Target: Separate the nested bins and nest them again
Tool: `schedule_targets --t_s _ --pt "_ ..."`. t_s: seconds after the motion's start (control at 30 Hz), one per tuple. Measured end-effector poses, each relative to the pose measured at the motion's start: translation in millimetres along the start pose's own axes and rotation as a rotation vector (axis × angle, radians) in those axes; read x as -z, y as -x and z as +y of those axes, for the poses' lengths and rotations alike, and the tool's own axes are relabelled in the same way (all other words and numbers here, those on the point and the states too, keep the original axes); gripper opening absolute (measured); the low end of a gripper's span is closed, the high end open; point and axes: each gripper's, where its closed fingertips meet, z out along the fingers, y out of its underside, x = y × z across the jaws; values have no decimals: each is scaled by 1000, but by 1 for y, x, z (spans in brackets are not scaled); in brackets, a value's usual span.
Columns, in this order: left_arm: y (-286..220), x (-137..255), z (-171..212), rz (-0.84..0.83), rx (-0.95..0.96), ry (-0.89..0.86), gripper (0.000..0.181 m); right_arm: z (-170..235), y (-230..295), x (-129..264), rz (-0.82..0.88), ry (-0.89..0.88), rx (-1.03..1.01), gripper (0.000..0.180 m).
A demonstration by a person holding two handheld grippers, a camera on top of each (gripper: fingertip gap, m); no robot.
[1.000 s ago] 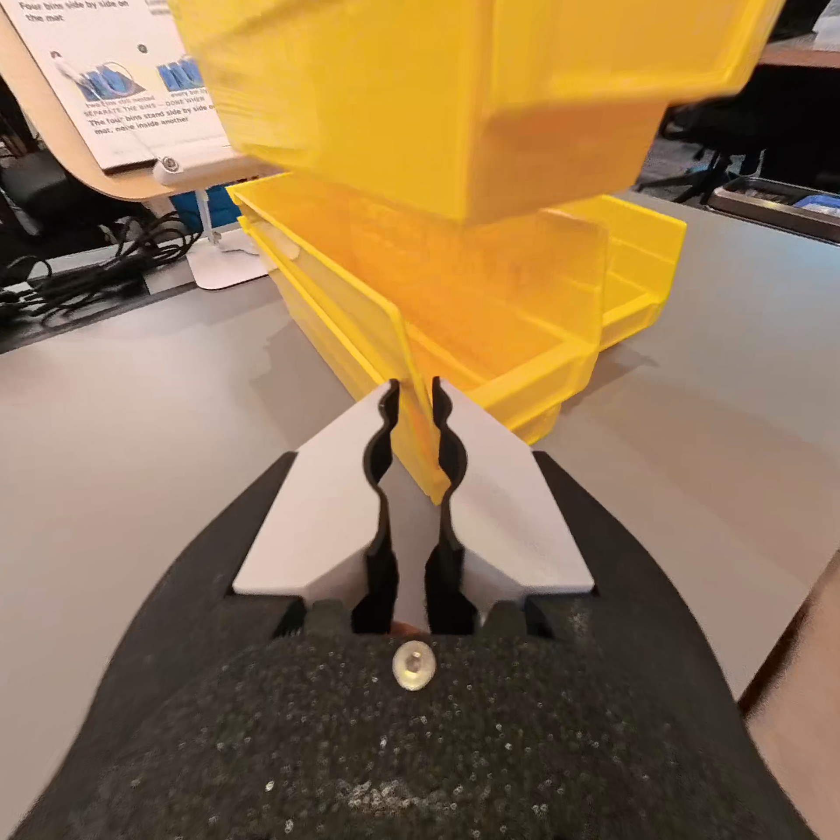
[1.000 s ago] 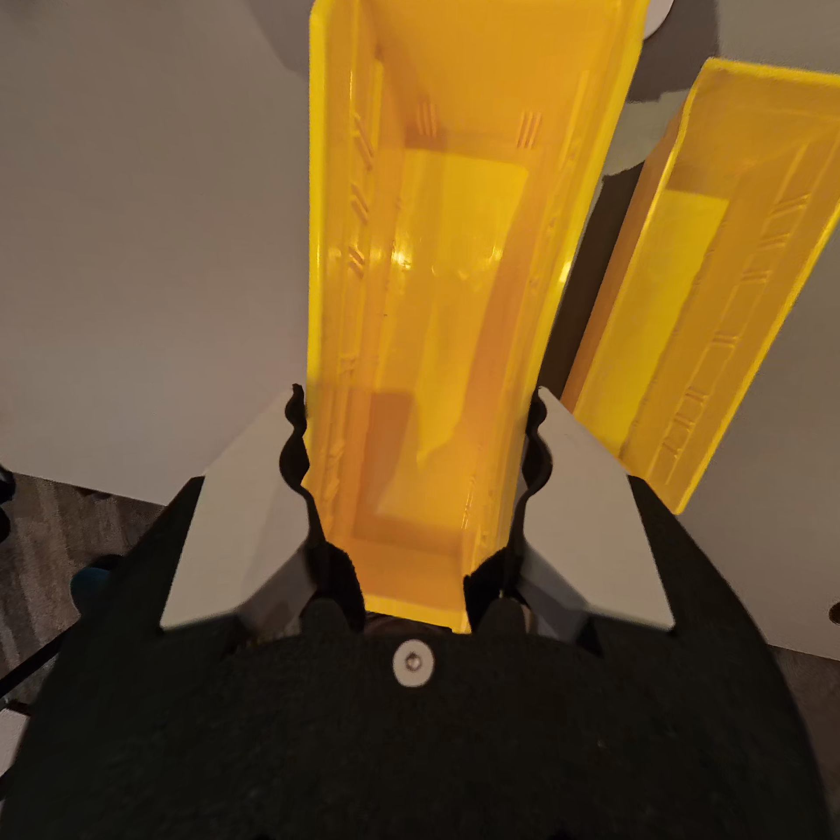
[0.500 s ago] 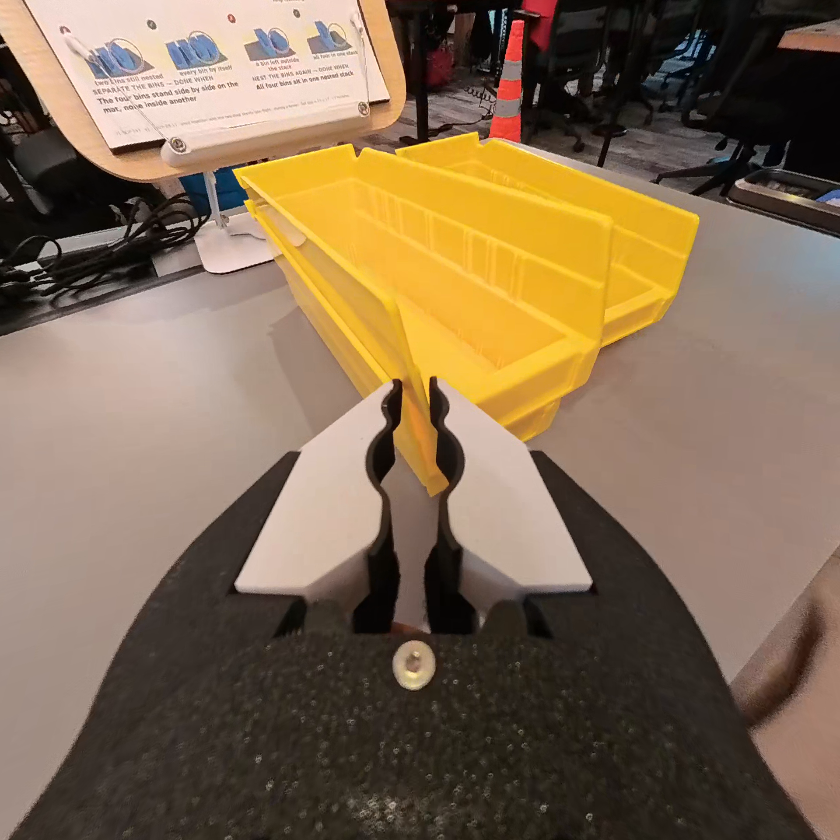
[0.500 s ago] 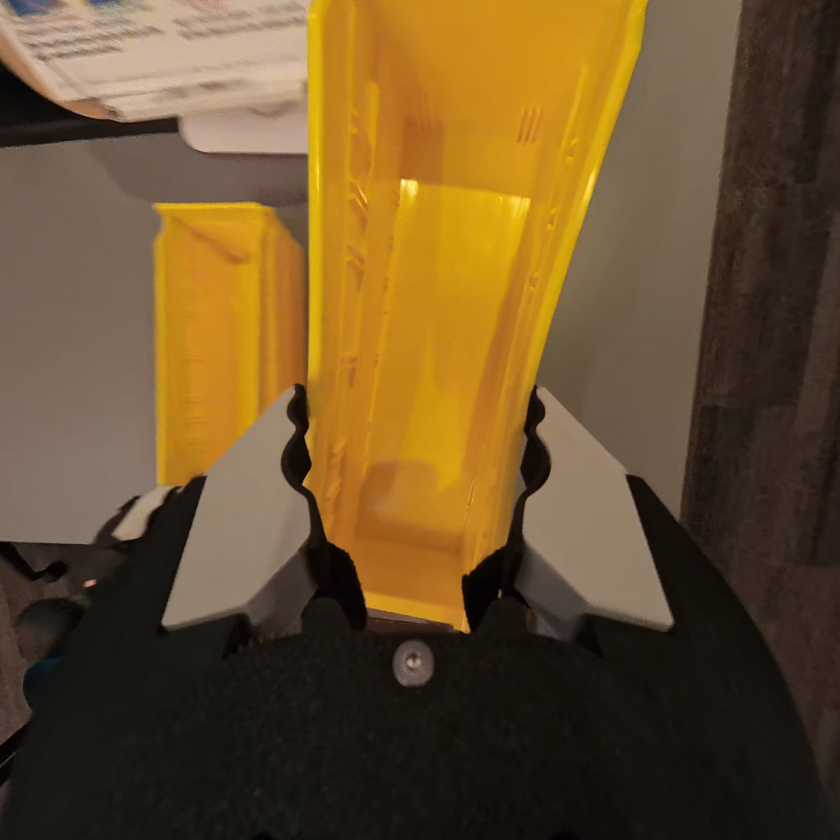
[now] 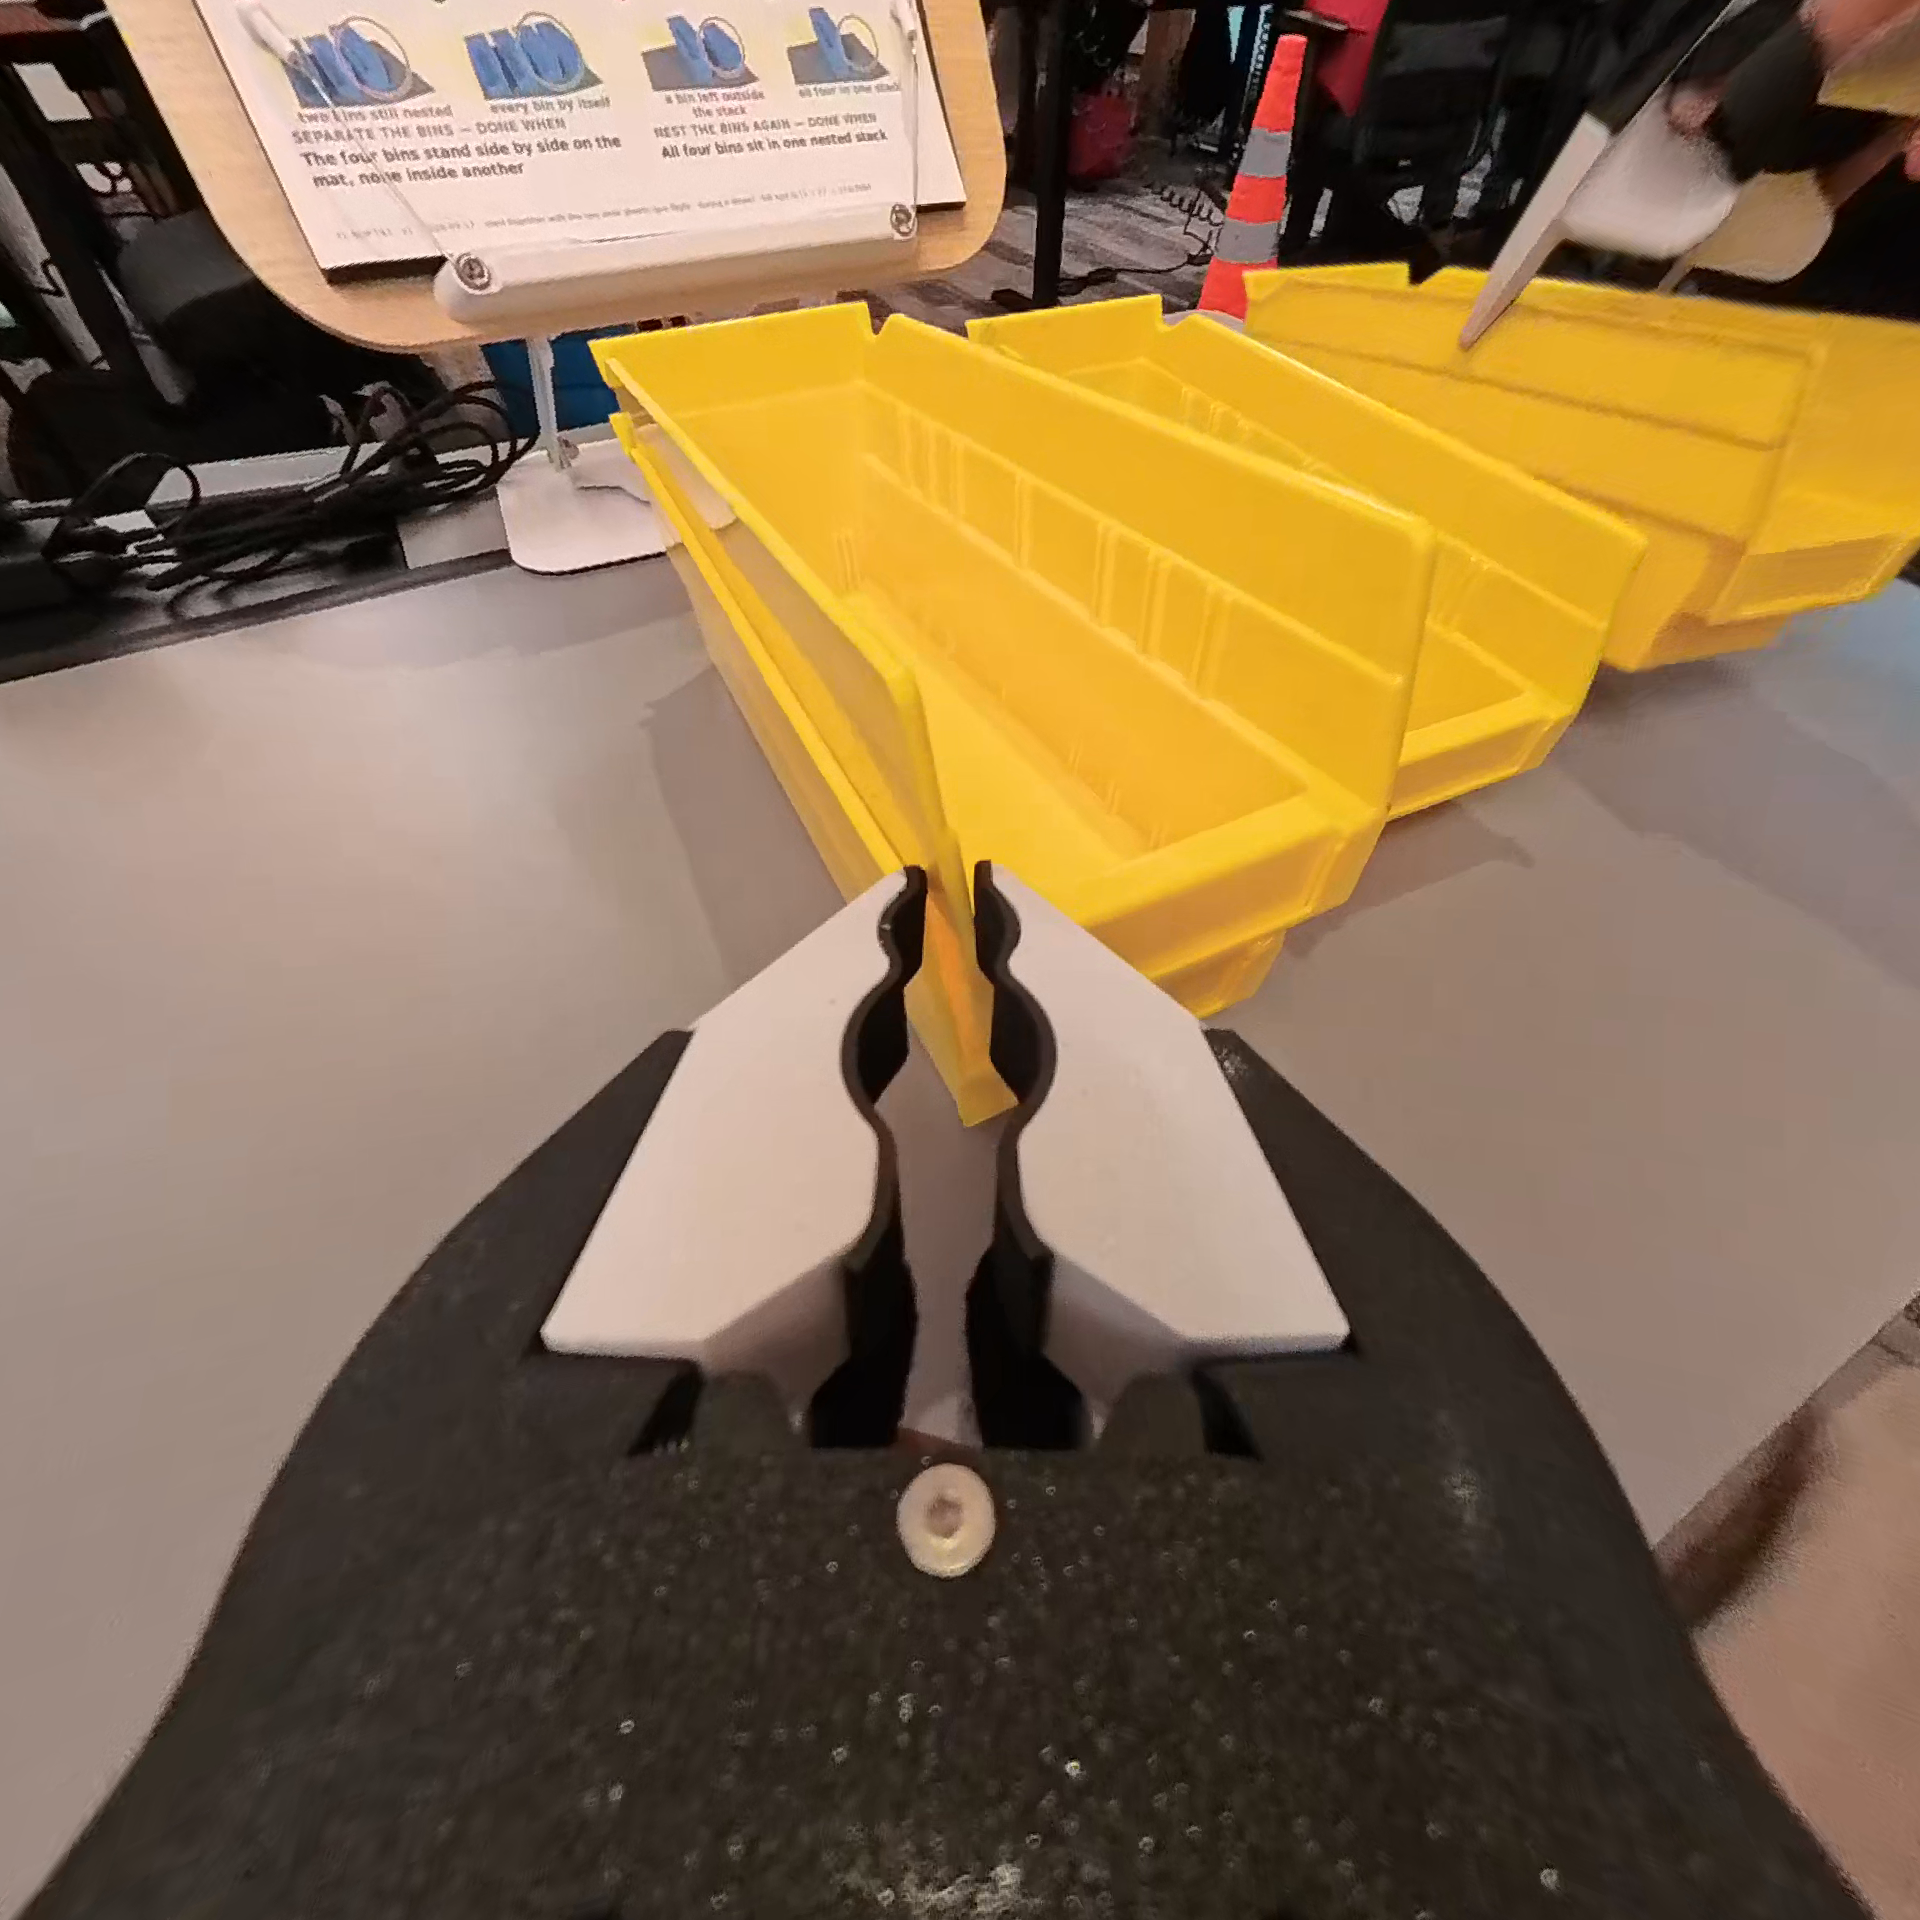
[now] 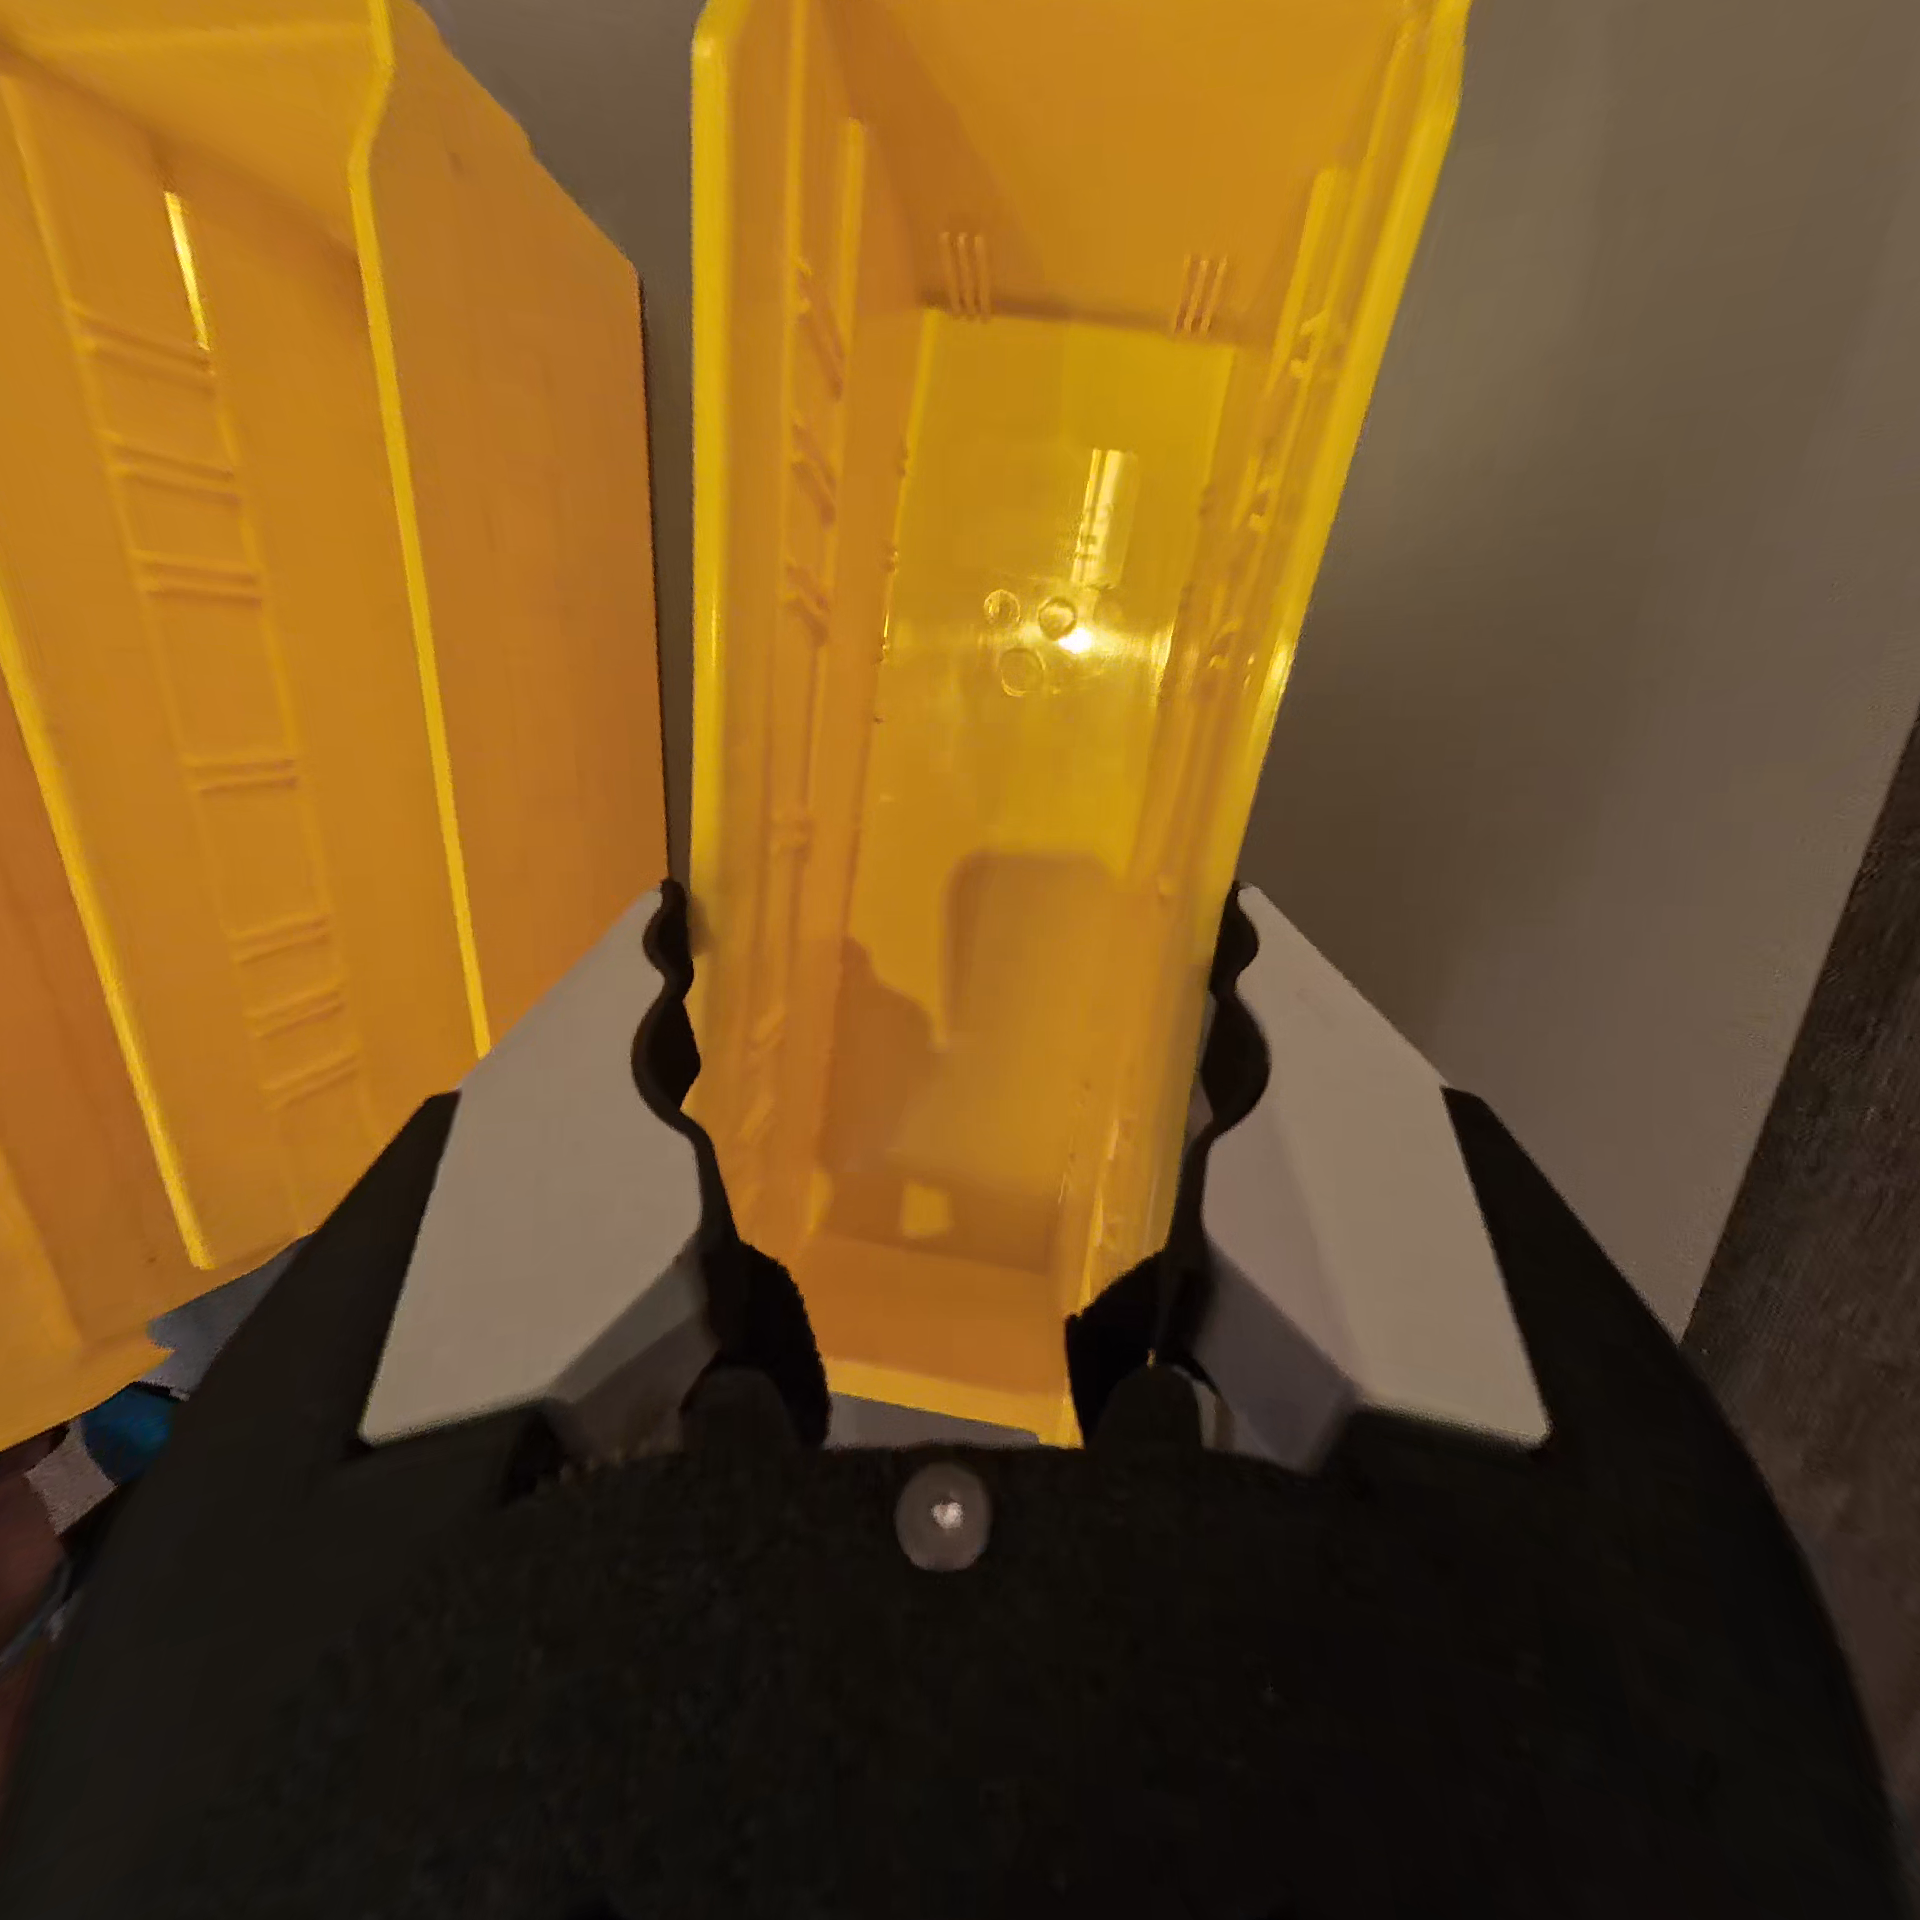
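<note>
Speckled black body, grey wavy-edged jaws.

You have a grey table [image 5: 312, 883] under everything. On it sit a nested stack of yellow bins [image 5: 1091, 665], a single yellow bin [image 5: 1496, 592] just beside it, and the white sign stand base [image 5: 571, 520] behind.

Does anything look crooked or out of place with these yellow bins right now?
Nothing is broken or spilled. The near stack is still nested, the left gripper pinching its wall. The bin in the right gripper appears tilted, not yet flat on the table.
</note>
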Motion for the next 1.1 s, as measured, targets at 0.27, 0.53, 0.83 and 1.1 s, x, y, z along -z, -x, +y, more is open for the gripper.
schedule_targets --t_s 0.27,0.53,0.83,1.1 --pt "-13 22 -19 63 -4 -49 51 1 -13 -17 66 -38 62 106" --pt "0 -11 -88 50 -2 248 126 5 -11 -11 118 -136 86 140" --pt "28 -110 -47 -138 110 1053 157 131 66 58 -77 -533 129 118" --pt "20 -126 -41 -238 200 1129 131 294 123 54 -180 -762 232 90"
